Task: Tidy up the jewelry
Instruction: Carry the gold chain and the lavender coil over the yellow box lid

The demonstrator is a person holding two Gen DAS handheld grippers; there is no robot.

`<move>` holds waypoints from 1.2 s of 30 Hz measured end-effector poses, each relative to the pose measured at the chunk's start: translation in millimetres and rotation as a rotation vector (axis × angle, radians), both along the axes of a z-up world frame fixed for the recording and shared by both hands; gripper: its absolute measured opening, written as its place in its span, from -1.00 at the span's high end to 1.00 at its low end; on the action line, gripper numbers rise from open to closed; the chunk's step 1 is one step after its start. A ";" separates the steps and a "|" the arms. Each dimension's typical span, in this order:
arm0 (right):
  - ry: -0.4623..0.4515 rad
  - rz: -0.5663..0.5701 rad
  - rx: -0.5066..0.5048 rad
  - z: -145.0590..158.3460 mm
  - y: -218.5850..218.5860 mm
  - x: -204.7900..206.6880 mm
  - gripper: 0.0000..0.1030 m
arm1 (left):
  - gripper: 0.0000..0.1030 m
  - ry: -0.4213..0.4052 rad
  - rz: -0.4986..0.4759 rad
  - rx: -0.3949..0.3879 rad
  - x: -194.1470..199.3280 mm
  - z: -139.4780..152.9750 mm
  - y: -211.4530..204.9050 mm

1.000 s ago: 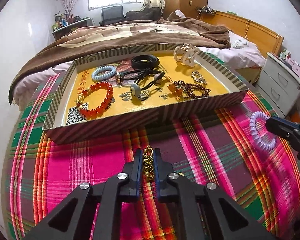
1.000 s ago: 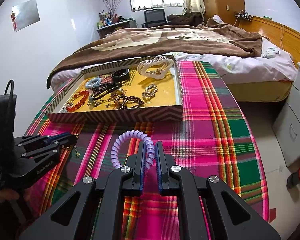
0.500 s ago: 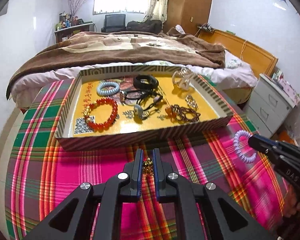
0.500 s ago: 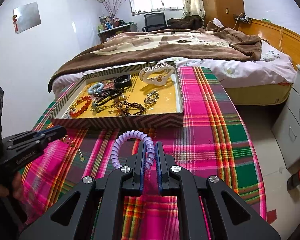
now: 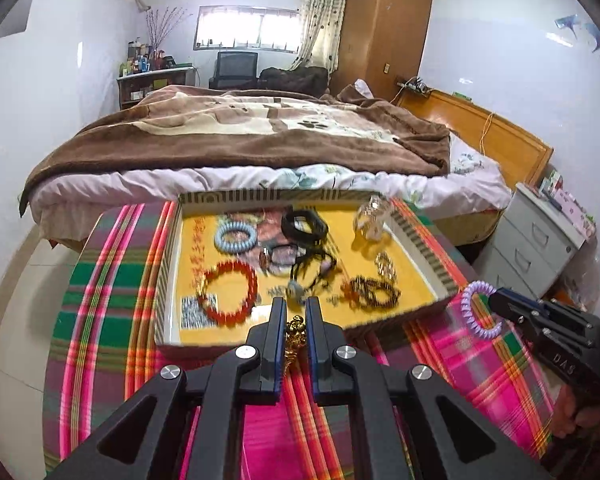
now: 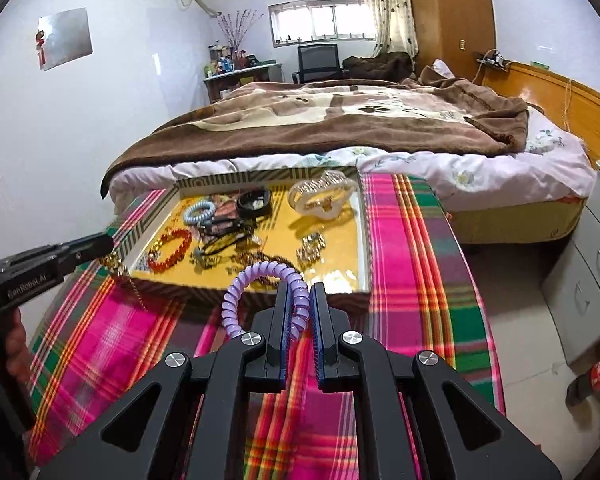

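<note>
My left gripper (image 5: 296,316) is shut on a gold chain (image 5: 295,338) and holds it in the air near the front wall of the striped tray (image 5: 416,240). The chain hangs from it in the right wrist view (image 6: 118,266). My right gripper (image 6: 299,300) is shut on a purple spiral hair tie (image 6: 260,276), held above the cloth in front of the tray (image 6: 366,236); the tie also shows in the left wrist view (image 5: 478,312). The tray holds a red bead bracelet (image 5: 230,292), a blue spiral tie (image 5: 235,236), a black band (image 5: 304,226) and other pieces.
The tray sits on a table with a pink, green plaid cloth (image 5: 112,292). A bed with a brown blanket (image 5: 240,128) stands behind it. A grey drawer unit (image 5: 540,240) stands at the right, past the table edge.
Both grippers have risen and moved toward the tray with their pieces. The gold chain has left the cloth and now hangs free.
</note>
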State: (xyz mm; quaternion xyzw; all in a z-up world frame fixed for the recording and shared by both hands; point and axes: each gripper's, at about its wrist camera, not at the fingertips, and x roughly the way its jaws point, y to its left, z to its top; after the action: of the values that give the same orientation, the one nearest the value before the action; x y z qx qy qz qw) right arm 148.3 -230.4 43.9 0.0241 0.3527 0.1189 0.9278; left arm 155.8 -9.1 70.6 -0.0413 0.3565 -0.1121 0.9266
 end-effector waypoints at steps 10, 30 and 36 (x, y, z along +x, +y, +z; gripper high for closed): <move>0.030 -0.034 -0.006 0.1 7.1 64.8 0.82 | 0.82 -0.032 0.002 -0.020 49.7 14.9 5.3; 0.163 -0.030 -0.084 -50.1 25.5 144.3 0.81 | 0.82 0.092 0.020 -0.033 90.8 -45.2 11.6; 0.199 -0.008 -0.095 -60.6 35.2 154.7 0.81 | 0.82 0.122 0.017 -0.020 93.0 -57.4 9.3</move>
State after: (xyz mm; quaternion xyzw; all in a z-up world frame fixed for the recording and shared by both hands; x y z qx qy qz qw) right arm 303.0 -195.3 -16.7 -0.0069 0.4483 0.0953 0.8888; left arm 248.9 0.1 13.2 -0.0605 0.4110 -0.1050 0.9035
